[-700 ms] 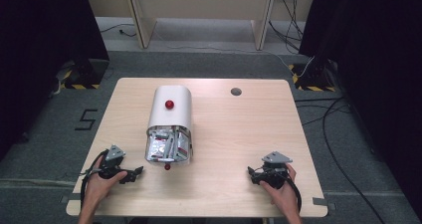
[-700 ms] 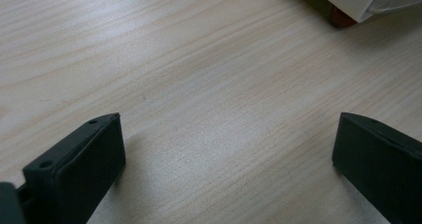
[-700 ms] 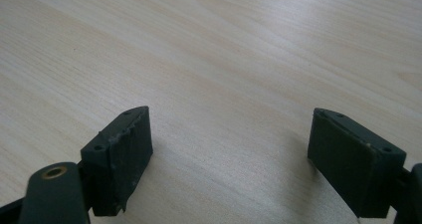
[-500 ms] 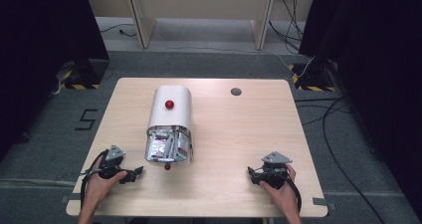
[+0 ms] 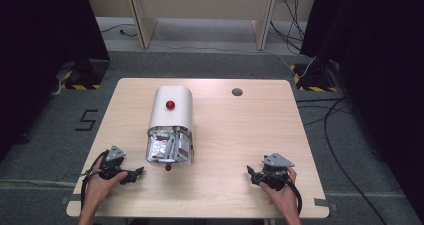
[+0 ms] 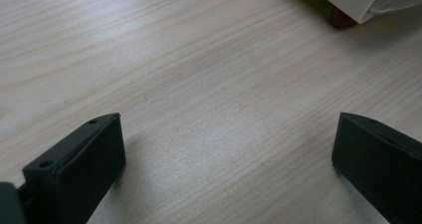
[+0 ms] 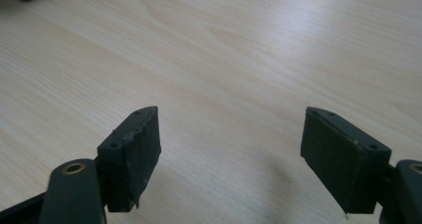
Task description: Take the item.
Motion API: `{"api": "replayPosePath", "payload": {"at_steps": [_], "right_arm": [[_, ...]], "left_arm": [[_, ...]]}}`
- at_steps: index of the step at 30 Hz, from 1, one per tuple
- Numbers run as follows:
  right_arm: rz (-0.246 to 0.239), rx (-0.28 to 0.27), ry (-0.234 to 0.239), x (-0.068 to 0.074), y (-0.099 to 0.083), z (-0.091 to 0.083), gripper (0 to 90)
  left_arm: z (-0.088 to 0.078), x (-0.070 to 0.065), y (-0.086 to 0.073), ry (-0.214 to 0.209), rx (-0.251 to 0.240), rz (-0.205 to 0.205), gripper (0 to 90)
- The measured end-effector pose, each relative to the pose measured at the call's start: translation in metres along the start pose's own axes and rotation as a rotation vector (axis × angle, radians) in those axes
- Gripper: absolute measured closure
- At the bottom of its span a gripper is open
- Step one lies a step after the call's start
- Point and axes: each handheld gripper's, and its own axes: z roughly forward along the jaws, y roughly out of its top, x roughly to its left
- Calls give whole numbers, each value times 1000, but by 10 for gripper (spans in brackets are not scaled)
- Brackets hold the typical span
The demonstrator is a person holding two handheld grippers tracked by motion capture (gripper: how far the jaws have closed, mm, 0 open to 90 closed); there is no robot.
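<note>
Both tools rest at the near edge of the table (image 5: 235, 135), jaws spread wide with nothing between them: the left gripper (image 5: 134, 174) points toward the white container (image 5: 170, 122), just beside it, while the right gripper (image 5: 254, 174) sits well apart from it. The container lies on its side, its open near end stuffed with silvery packets (image 5: 169, 149), a red knob (image 5: 170, 105) on top. By my reading, the work has not begun; nothing is pulled out.
</note>
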Motion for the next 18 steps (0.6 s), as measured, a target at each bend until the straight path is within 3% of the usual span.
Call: {"api": "replayPosePath", "payload": {"at_steps": [9,12,16,17,18], "right_arm": [[-5,-69,33,14,13,-12,266],[23,-113,90,23,22,-18,273],[13,-136,101,31,32,-24,275],[22,-149,131,37,38,-28,277],[22,-149,131,37,38,-28,277]], "left_arm": [[0,2,0,19,-2,-20,0],[0,2,0,19,-2,-20,0],[0,2,0,19,-2,-20,0],[0,2,0,19,-2,-20,0],[0,2,0,19,-2,-20,0]]}}
